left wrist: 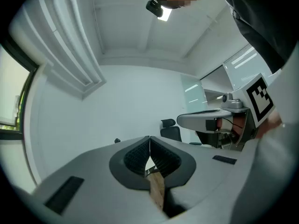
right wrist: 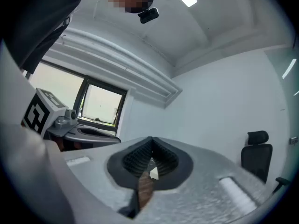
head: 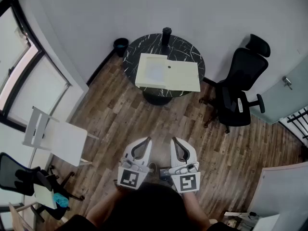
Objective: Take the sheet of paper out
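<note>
Left gripper (left wrist: 149,142): the ribbed pads (left wrist: 164,158) meet at their tips, jaws closed, with nothing clamped between them; only a strip of wood floor (left wrist: 157,190) shows through the gap behind the tips. Right gripper (right wrist: 152,142): same condition, pads (right wrist: 134,158) pressed together at the tips and empty. In the head view both grippers, left (head: 148,139) and right (head: 173,139), are held side by side close to the person's body at the near edge, jaws pointing toward the far side, each with its marker cube nearest the person.

The sheet of paper (head: 155,71) appears as a paler rectangle on the left half of a flat cream folder (head: 184,77), which lies on a round black marbled table (head: 189,51) at the far side of the room, well apart from both grippers. A black cylinder (head: 166,33) stands at the table's far edge. A dark bin (head: 121,44) sits on the floor left of the table; a black office chair (head: 239,91) stands to its right. A white desk (head: 55,136) stands at the left.
</note>
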`<action>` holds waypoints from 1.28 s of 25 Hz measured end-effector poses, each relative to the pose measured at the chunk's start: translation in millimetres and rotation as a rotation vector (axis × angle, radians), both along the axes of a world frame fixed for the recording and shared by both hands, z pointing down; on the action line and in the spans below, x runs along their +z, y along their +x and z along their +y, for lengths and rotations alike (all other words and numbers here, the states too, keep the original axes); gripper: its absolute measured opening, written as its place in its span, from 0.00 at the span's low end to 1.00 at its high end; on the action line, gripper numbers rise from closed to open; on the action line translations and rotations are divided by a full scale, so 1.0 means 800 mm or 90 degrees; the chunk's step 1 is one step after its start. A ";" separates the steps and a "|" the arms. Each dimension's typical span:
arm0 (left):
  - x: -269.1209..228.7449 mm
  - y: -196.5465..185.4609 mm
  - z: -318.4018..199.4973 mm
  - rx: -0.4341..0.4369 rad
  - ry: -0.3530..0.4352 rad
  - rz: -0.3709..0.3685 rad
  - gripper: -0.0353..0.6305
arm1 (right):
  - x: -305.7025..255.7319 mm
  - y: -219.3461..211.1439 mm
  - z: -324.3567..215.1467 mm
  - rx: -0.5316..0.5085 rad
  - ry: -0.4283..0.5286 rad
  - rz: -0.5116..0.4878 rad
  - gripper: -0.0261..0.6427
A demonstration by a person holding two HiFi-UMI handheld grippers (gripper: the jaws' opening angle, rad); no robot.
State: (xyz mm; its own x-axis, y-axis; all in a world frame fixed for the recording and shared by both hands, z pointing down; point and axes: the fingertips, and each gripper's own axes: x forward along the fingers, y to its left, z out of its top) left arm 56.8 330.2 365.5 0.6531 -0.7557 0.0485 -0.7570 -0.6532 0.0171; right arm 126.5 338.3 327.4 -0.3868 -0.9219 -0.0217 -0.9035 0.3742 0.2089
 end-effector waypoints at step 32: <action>0.025 0.068 -0.115 -0.040 -0.006 -0.024 0.06 | 0.060 0.105 -0.117 0.010 -0.076 0.034 0.04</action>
